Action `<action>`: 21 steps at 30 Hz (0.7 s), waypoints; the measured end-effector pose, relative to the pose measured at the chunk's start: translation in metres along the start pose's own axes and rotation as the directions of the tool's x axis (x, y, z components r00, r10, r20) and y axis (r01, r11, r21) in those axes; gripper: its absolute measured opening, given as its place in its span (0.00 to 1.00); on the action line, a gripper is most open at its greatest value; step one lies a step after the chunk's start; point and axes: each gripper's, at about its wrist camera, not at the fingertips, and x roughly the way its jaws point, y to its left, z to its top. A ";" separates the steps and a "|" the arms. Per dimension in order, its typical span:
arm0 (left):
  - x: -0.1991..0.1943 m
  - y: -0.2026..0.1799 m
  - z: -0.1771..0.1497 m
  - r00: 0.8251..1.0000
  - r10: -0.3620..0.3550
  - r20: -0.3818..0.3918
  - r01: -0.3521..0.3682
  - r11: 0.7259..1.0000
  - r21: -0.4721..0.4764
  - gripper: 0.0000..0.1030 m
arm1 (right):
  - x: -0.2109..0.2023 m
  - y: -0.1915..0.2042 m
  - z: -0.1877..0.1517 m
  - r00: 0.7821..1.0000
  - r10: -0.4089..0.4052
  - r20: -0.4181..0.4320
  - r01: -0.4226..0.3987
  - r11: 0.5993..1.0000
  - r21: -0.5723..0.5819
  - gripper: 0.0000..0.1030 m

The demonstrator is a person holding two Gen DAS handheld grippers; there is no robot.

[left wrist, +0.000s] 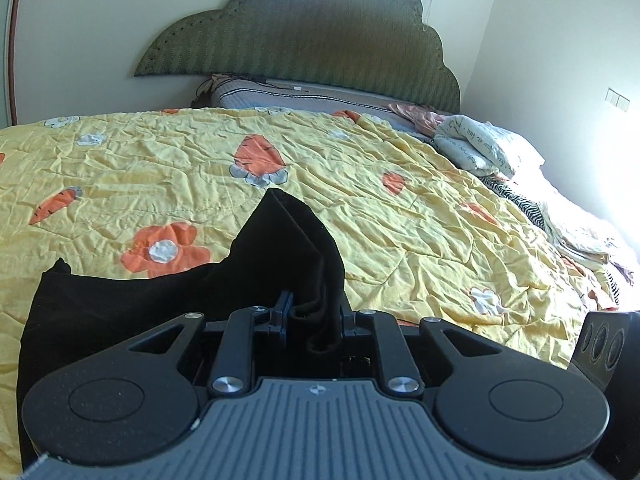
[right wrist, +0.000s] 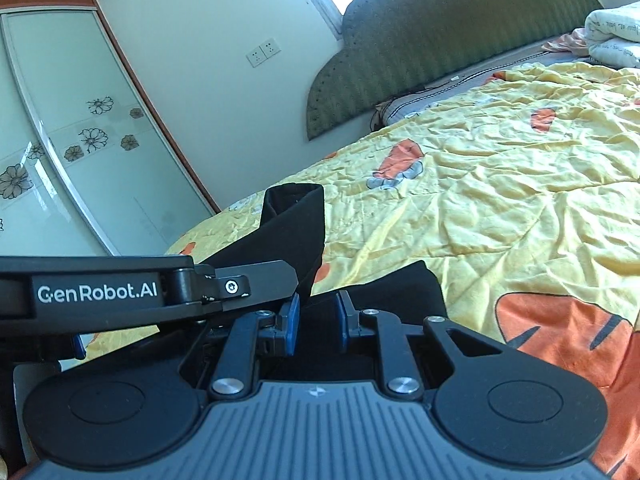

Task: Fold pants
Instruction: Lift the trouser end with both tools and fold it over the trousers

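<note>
Matt black cloth on a crinkled quilt

The pants (left wrist: pixel 280 248) are seen as soft matt cloth; the quilt (left wrist: pixel 360 184) is wrinkled cotton; the headboard (left wrist: pixel 304 36) is ribbed fabric.

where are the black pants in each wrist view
Left wrist view: the black pants fill the lower left and centre, a bunched part pinched in the left gripper, lying on the yellow quilt.
Right wrist view: the pants sit at centre, rising from the right gripper, with the left gripper entering from the left.
Shared landmark: the green scalloped headboard behind the bed.
</note>
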 end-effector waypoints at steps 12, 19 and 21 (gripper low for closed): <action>0.047 -0.005 -0.008 0.982 -0.147 -0.121 0.140 0.988 -0.067 0.28 | -0.021 -0.048 -0.006 0.985 -0.172 -0.024 0.172 0.985 -0.008 0.19; 0.005 0.003 -0.005 0.997 -0.074 -0.004 0.074 0.997 0.030 0.66 | -0.049 -0.041 0.018 0.971 -0.223 0.082 0.229 0.971 -0.069 0.19; -0.004 0.019 -0.003 0.999 0.039 0.030 -0.041 0.998 0.046 0.66 | -0.039 -0.020 0.018 0.986 -0.159 0.055 0.166 0.975 -0.151 0.19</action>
